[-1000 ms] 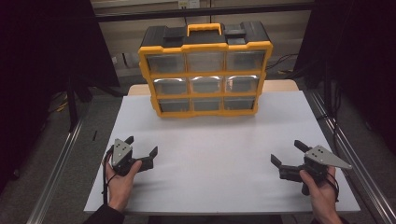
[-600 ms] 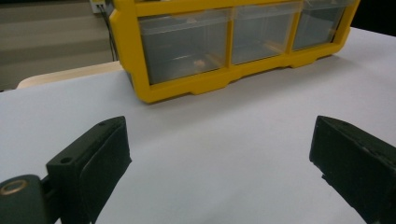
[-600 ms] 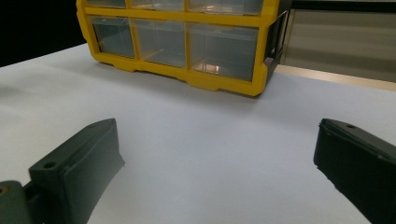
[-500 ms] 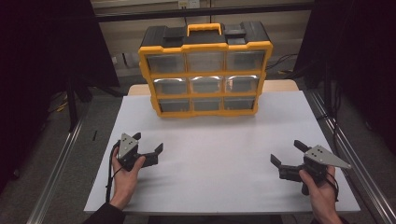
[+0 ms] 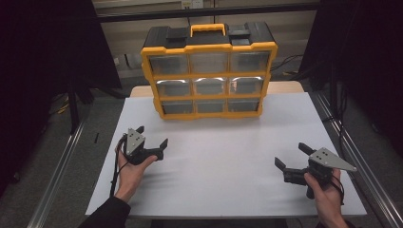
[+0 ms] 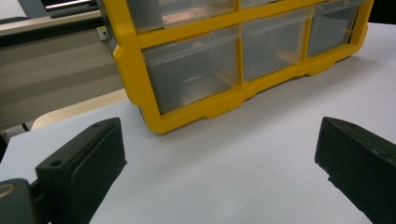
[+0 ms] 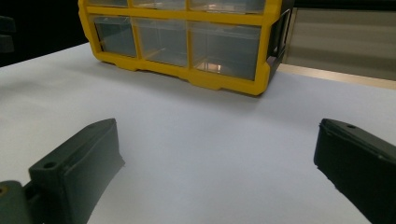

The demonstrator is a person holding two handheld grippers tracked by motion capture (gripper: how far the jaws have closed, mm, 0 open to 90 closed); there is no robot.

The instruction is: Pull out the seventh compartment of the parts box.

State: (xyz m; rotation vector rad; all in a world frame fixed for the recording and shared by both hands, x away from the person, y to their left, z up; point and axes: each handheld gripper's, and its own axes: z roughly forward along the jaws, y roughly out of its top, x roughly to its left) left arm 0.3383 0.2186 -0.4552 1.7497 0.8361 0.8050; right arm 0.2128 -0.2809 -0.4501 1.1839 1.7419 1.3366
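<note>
At the near left, left gripper (image 5: 152, 136): jaws spread wide, nothing between them, low over the sheet (image 5: 223, 156).
Left aim: in the left gripper view the jaws frame the organizer's bottom-left drawer (image 6: 189, 70); that drawer looks the likely target.
At the near right, right gripper (image 5: 293, 156): jaws spread just as wide, empty, well apart from the organizer.
Right aim: the right gripper view looks across bare sheet to the bottom-right drawer (image 7: 226, 49).
Organizer (image 5: 209, 71): upright at the far middle of the sheet, yellow frame, black top, nine clear drawers in three rows, all pushed in.
Drawers: contents too dim to tell; the bottom row seems empty.
Step, as I judge it: reach in toward the drawer fronts.
Doing it well: keep the jaws wide until they straddle a drawer's front lip, come in level, pinch the lip squarely, pull straight toward the near edge.
Support: bring the right gripper to the frame to brace it.
Risk: the box stands tall on a narrow base, so an angled pull may tip or slide it.
</note>
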